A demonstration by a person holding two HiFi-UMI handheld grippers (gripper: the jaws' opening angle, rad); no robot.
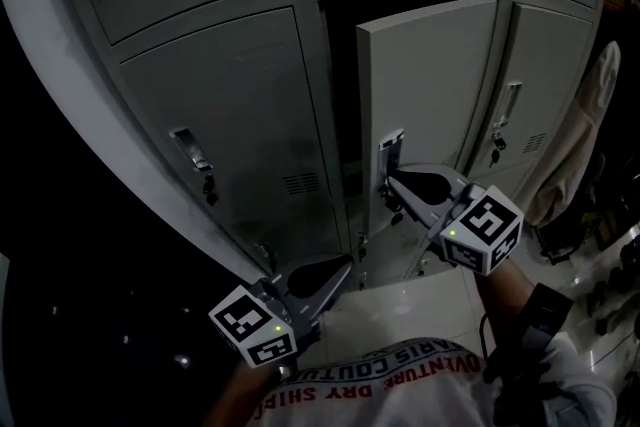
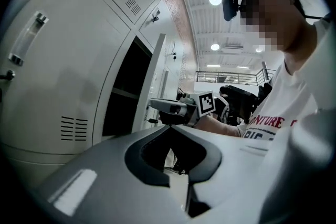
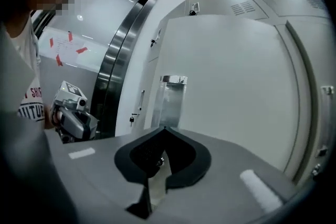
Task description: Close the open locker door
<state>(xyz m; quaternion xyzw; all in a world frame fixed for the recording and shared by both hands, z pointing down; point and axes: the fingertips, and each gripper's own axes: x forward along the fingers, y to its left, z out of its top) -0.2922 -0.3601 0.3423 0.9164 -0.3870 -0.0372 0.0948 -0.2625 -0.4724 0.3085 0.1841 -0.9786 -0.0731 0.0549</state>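
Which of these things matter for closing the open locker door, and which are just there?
For the job:
- open locker door
- its handle
- right gripper, jaws together, tips by that handle

Just there:
- left gripper, held low, jaws together
- closed locker to the door's left
- pale cloth hanging at the right
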